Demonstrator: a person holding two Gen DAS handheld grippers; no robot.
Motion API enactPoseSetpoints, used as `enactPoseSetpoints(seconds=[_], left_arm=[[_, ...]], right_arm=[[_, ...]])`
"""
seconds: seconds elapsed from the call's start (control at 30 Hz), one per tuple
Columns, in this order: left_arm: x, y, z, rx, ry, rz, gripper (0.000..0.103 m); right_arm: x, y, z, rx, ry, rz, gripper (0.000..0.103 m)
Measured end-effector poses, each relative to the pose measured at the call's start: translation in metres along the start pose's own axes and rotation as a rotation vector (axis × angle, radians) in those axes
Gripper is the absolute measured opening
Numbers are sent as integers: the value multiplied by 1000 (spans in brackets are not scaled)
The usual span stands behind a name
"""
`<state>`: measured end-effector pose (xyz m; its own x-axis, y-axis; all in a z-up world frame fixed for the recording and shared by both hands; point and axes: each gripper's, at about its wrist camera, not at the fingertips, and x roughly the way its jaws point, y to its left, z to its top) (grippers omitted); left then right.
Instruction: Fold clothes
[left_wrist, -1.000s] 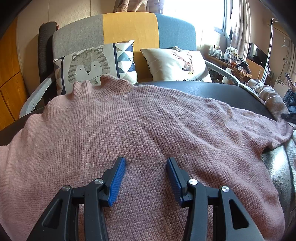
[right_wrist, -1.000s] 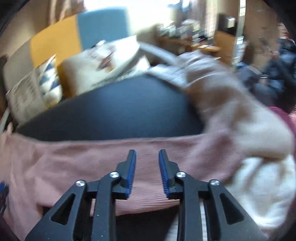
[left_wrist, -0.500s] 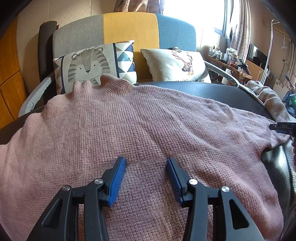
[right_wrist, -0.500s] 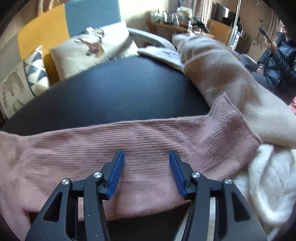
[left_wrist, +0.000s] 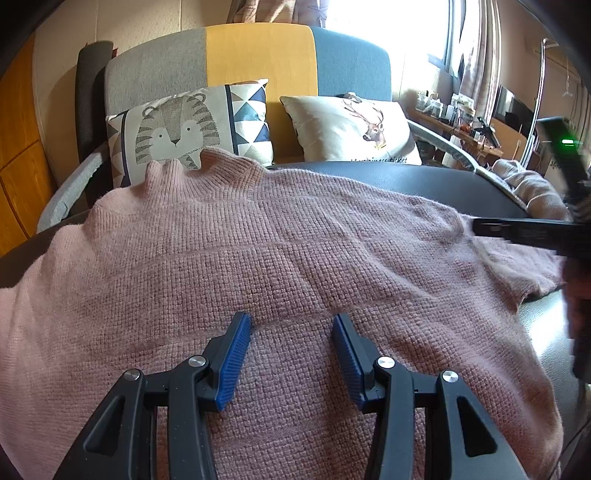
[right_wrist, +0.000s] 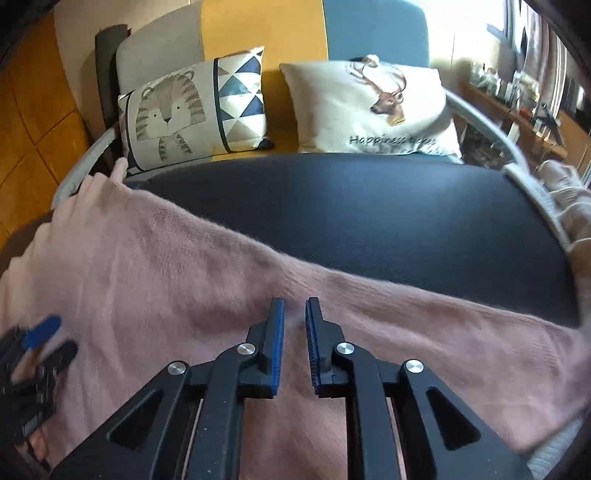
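A pink knitted sweater (left_wrist: 295, 240) lies spread flat on a round black table (left_wrist: 424, 181), its collar toward the sofa. My left gripper (left_wrist: 291, 321) stands open just over the sweater's body, with nothing between its blue pads. The sweater's sleeve (right_wrist: 424, 314) runs out to the right across the table (right_wrist: 351, 206). My right gripper (right_wrist: 294, 306) is over the upper part of that sleeve, jaws closing to a narrow gap with a small pinch of pink knit between the pads. In the left wrist view the right gripper (left_wrist: 480, 226) comes in from the right at the shoulder.
A grey, yellow and blue sofa (left_wrist: 258, 62) stands behind the table with a tiger cushion (left_wrist: 177, 129) and a deer cushion (left_wrist: 354, 129). Beige clothes (right_wrist: 569, 206) are piled at the table's right edge. My left gripper (right_wrist: 40, 332) shows blurred at far left.
My right gripper has slid left along the sleeve from the cuff to near the shoulder and narrowed its jaws. The left gripper has stayed put and open.
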<state>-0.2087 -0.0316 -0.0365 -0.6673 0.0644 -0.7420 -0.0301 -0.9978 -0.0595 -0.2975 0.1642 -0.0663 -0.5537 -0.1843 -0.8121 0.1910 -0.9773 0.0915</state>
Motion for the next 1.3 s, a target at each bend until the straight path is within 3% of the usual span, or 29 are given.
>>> enactPoseSetpoints(seconds=[0.3,0.43,0.63,0.8,0.93,1.07,1.23,1.3], left_arm=[[1,2,1,-10,-3,-12,48],[1,3,0,-11,-2,-12,48],[1,-1,2,9,5,12,48],[-8,-7,-3,112,33,46,48],[-24,0,-19,201,53,83,48],[-49,15,-39,187,38,37,48],[-68,30,-58,154,32,59,48],[-74,38,-66,127,31,62,48]], right_arm=[[19,-15,1,36,-37,-35,11],[-3,-12,-11,57,-38,23,14],[-23,26,-55,-32,21,86,14],[-19,27,-68,-60,9,35,14],[-31,25,-66,17,29,40,14],[-55,62,-84,-43,21,87,15],[-52,112,-117,-192,49,95,15],[-52,114,-124,-203,11,84,16]])
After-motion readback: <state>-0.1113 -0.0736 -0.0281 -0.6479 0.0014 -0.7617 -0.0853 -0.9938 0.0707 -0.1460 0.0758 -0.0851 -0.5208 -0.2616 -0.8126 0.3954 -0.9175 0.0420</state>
